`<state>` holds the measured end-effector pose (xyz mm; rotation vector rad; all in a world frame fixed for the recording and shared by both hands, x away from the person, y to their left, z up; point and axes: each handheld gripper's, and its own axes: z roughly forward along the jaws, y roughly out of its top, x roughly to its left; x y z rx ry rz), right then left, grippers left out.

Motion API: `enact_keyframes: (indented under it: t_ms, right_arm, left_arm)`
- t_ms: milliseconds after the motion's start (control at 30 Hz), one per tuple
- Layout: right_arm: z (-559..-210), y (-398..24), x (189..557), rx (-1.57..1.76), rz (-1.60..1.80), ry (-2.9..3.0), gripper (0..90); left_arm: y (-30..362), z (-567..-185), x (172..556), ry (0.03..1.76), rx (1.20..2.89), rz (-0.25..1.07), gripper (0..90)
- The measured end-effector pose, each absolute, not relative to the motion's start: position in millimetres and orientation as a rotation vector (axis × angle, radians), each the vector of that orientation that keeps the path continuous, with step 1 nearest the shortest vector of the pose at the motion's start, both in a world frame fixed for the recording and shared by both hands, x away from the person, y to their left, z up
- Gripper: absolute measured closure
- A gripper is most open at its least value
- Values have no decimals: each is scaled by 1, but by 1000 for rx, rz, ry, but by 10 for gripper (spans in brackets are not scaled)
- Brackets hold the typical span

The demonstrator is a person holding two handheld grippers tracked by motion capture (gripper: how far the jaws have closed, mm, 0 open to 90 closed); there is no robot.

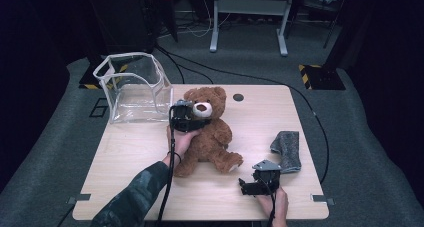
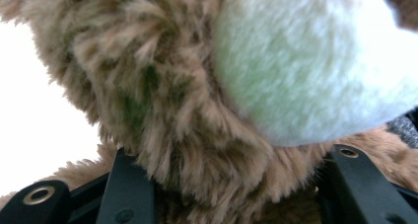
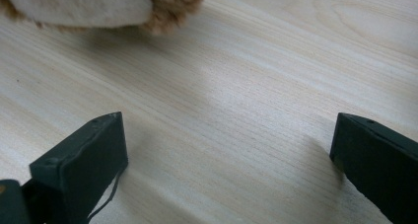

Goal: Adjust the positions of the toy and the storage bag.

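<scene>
Spanning the middle of the high view, a pale wooden counter (image 1: pixel 150 157) with four straight edges and dark carpet all round. Sitting near the counter's middle, a brown teddy bear (image 1: pixel 210 137), upright, head toward the far edge, one pale-soled foot toward the near right. Perching at the far left corner, a clear plastic bin (image 1: pixel 132 87) with white-trimmed rim, partly overhanging that corner, just beside the bear's head but apart from it. Lying near the right edge, a grey sock (image 1: pixel 287 149), folded, well apart from the bear. Showing beyond the bear's head, a small dark round hole (image 1: pixel 238 97) in the counter top.

Pinching the bear's neck just under the white muzzle, the left tongs (image 1: pixel 192 122); in the left gripper view, brown fur bulging between both black jaws and pressed against them. Resting low near the near right edge, the right tongs (image 1: pixel 245 187), spread wide with bare wood between the jaws; in the right gripper view, the bear's foot (image 3: pixel 84 7) lying ahead, not touched.

Remaining open: broad bare wood at near left and far right.
</scene>
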<state>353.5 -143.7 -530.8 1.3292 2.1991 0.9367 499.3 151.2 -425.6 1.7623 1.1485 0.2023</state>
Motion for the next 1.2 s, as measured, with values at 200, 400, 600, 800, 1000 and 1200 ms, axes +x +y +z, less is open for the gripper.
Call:
enact_keyframes:
  t_ms: [200,400,600,800,1000,1200]
  right_arm:
    - [-531,-144,353,1333,936,2197,2]
    - [-531,-144,353,1335,936,2198,2]
    - [-530,-144,354,1324,933,2203,1]
    - [-530,-144,354,1325,928,2200,1]
    - [-530,-144,353,1336,930,2198,1]
    - [-531,-143,353,1338,932,2197,1]
  left_arm:
    - [168,-411,498,1122,1751,209,516]
    - [187,-391,495,1098,1752,221,516]
    - [210,-377,491,1095,1767,226,515]
    - [232,-368,485,1099,1776,218,514]
    - [254,-367,478,1103,1786,213,514]
    - [278,-367,470,1137,1794,218,514]
